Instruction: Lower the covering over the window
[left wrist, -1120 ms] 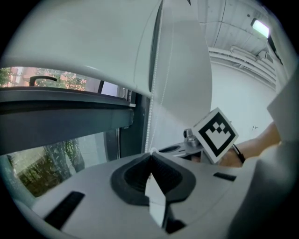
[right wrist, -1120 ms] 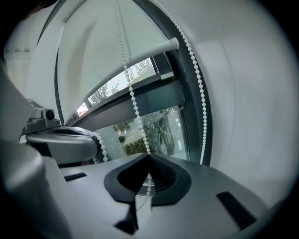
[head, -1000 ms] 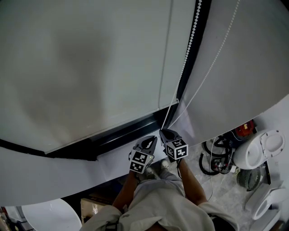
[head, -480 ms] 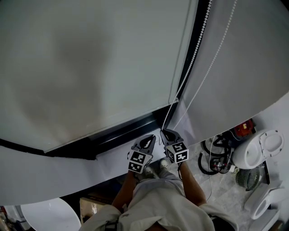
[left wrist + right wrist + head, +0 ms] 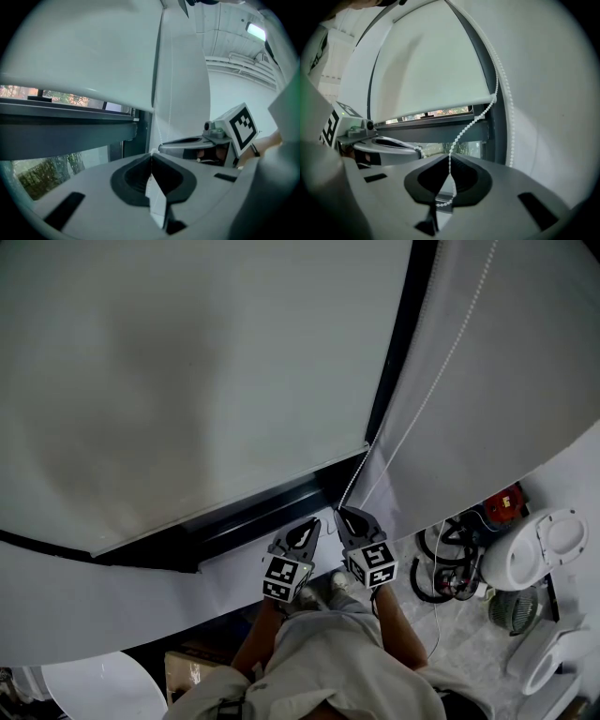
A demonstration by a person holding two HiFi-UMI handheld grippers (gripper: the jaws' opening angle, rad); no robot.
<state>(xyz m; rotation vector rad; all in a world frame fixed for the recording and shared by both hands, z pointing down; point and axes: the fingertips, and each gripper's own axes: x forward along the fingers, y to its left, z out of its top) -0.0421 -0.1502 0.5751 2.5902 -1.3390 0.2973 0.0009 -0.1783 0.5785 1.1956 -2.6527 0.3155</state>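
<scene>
Our left gripper and right gripper are both clamped shut on the bead chain beside the window blind.

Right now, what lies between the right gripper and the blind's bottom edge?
The bead chain. The right gripper view shows it running from the closed jaws of the right gripper up to the lower corner of the blind.

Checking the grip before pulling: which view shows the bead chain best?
The right gripper view: the bead chain runs bead by bead past the blind's corner into the right gripper's shut jaws. The head view shows only a thin line; the left gripper view, a faint strand.
</scene>
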